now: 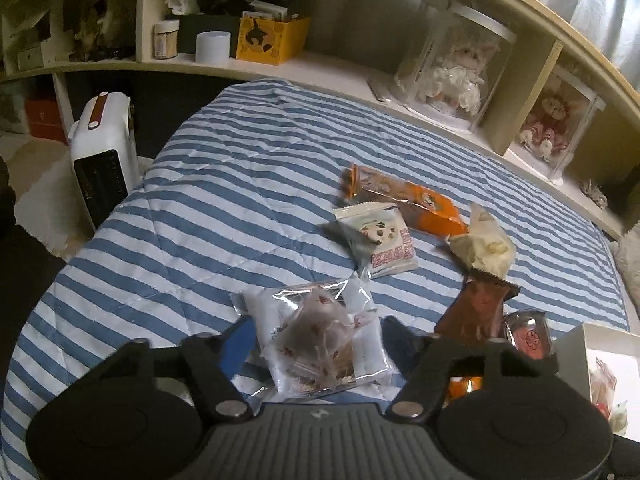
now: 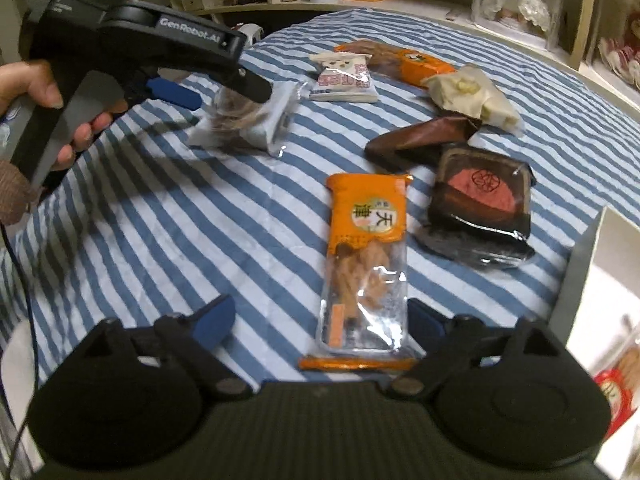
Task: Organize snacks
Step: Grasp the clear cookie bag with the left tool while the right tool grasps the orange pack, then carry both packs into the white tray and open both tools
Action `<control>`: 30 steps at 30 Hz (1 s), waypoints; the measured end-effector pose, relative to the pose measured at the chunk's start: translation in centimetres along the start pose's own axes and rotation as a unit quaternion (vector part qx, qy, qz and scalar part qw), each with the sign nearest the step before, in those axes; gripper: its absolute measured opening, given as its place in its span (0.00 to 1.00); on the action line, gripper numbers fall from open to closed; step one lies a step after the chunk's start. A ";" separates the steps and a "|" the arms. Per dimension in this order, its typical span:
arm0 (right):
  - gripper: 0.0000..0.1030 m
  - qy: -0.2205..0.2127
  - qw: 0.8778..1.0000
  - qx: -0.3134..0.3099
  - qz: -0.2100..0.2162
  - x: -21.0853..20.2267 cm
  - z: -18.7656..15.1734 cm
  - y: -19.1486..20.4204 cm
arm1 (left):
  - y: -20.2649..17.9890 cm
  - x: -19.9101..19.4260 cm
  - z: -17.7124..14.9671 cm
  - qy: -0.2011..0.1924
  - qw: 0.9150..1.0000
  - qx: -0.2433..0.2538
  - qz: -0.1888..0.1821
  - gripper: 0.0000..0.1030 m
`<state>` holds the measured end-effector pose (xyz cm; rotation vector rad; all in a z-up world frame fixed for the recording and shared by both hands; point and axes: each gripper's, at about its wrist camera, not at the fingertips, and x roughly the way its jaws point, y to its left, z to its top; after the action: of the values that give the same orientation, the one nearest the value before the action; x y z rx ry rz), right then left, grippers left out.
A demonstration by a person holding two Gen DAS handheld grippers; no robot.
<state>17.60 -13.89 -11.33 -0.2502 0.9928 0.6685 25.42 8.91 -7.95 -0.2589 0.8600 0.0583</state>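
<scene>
My left gripper (image 1: 320,332) is shut on a clear-wrapped brown snack (image 1: 316,344), a pad pressing each side; in the right wrist view a hand holds that gripper (image 2: 224,92) with the packet (image 2: 244,120) tilted off the quilt. My right gripper (image 2: 320,320) is open around the near end of an orange stick-snack packet (image 2: 366,260) lying flat; the left pad stands well clear of it. Further back lie a white cookie packet (image 2: 344,76), another orange packet (image 2: 416,64), a cream packet (image 2: 472,96), a brown packet (image 2: 420,136) and a dark tray with a red cake (image 2: 480,200).
All lies on a blue-and-white striped quilt (image 1: 220,200). A white box (image 2: 600,280) with snacks inside stands at the right edge. A white heater (image 1: 104,160) stands off the bed's left. Shelves behind hold a yellow box (image 1: 272,40) and dolls in clear cases (image 1: 456,68).
</scene>
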 end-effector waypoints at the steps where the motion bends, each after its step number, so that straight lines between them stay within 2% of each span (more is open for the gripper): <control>1: 0.82 -0.002 1.000 0.006 -0.001 0.0 -0.1 0.0 | 0.0 0.0 0.0 0.003 1.000 0.004 -0.002 0.57; 5: 0.72 -0.001 1.000 0.023 -0.010 0.0 0.0 -0.5 | -0.3 0.2 -0.3 0.009 1.000 0.021 -0.006 0.48; 6: 0.69 0.000 1.000 0.023 -0.014 0.1 0.0 -0.5 | -0.3 0.2 -0.3 0.010 1.000 0.025 -0.007 0.42; 8: 0.64 0.004 0.999 0.025 -0.021 0.4 0.0 -0.7 | -0.4 0.2 -0.4 0.013 0.999 0.033 -0.012 0.41; 10: 0.54 0.003 0.999 0.029 -0.033 0.8 -0.2 -0.9 | -0.5 0.1 -0.5 0.012 0.999 0.040 -0.010 0.40; 14: 0.52 -0.008 0.999 0.044 -0.031 0.6 -0.4 -1.4 | -0.6 -0.3 -0.8 0.014 0.999 0.052 -0.003 0.39; 21: 0.52 0.041 0.998 0.042 -0.022 -0.7 -1.5 -0.7 | -1.6 -0.7 -1.3 0.019 0.996 0.090 0.007 0.41; 30: 0.56 0.006 0.995 0.100 -0.012 -0.7 -1.2 -1.7 | -1.7 0.3 -1.2 0.019 0.993 0.114 0.000 0.42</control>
<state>17.60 -16.06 -11.54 -0.0896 1.0582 0.5405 24.94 6.95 -8.58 -0.0452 0.8971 -0.0453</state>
